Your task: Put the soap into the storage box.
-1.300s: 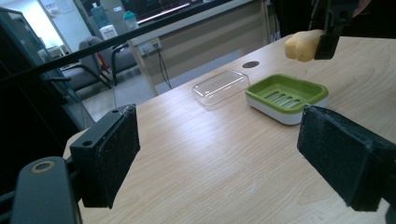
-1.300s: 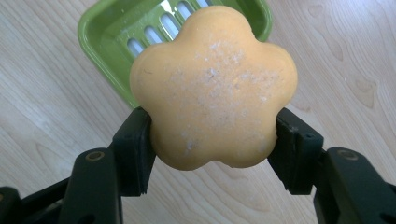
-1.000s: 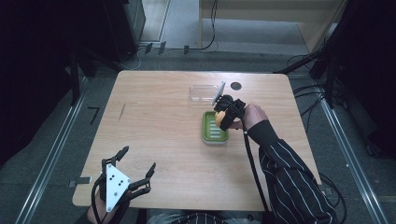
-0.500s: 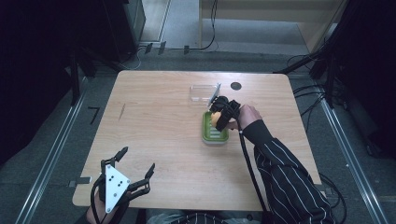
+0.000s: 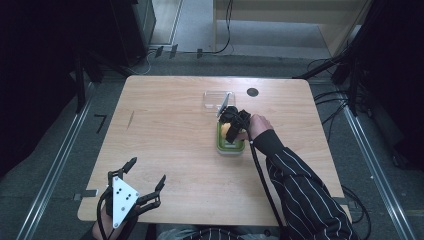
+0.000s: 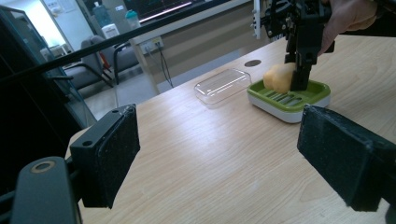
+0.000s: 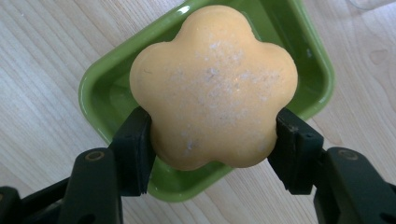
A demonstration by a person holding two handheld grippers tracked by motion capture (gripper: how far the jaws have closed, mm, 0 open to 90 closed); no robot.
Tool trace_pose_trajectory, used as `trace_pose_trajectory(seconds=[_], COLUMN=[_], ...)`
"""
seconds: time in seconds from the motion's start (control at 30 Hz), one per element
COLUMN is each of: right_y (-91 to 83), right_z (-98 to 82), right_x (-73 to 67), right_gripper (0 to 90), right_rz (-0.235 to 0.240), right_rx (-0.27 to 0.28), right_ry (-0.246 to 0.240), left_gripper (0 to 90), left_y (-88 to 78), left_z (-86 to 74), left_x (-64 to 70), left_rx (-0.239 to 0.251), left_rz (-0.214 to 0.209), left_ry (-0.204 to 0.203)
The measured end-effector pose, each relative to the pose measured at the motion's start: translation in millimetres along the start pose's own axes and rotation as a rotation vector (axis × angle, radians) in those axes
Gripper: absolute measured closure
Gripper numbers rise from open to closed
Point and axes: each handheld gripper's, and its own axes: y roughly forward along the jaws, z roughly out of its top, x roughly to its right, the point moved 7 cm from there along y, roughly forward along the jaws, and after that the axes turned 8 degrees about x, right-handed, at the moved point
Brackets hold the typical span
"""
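- Right gripper (image 7: 212, 140): we find its two black jaws clamped on the flanks of a flower-shaped orange soap (image 7: 214, 86), one pad at the soap's 8 o'clock side and the other at its 4 o'clock side in the right gripper view.
- We record the soap held directly over a green soap dish (image 7: 100, 79); in the left gripper view its lower edge sits at or just above the slotted tray, and we cannot tell whether it touches.
- In the high view, we place the green soap dish (image 5: 222, 146) right of the wooden table's (image 5: 170, 130) centre, toward 3 o'clock, with the right gripper (image 5: 231, 125) above it and a hand (image 5: 257, 126) in a striped sleeve (image 5: 305, 195) behind it.
- A clear plastic lid (image 5: 217, 100) lies flat just beyond the dish, at its 12 o'clock side, apart from it.
- A small dark round mark (image 5: 252, 92) shows on the table surface near the lid, at the lid's 3 o'clock.
- Left gripper (image 5: 145, 182): we find it at the table's near left corner, about 7 o'clock, jaws spread wide and holding nothing; a grey three-cornered plate sits on top of it.
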Motion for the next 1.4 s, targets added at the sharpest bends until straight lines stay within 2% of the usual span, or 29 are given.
trace_pose_trajectory(seconds=[0.37,0.7,0.8,1.03,1.4], right_y=[15.2,22.3,22.5,12.8,-9.1], right_z=[0.5,-2.5,-2.4,-1.0,-4.5], right_x=[-2.6,-3.3,-3.9,-4.8,-7.3], right_gripper=[40.1,39.5,35.2,33.0,20.6], right_rz=[-0.005,-0.005,0.001,-0.006,-0.008], right_rx=[-0.018,-0.043,-0.038,-0.028,0.008], right_ry=[-0.004,-0.001,0.000,-0.002,0.017], left_gripper=[13.5,13.5,13.5,13.5,13.5], left_y=[0.0,0.5,0.8,0.9,0.9], left_z=[0.1,0.2,0.1,-0.1,0.5], left_x=[0.0,0.0,0.2,-0.1,0.4], left_rx=[0.000,0.002,0.001,0.001,0.004], left_rz=[-0.001,-0.002,-0.004,-0.003,-0.003], left_ry=[0.001,0.000,-0.001,-0.002,-0.003])
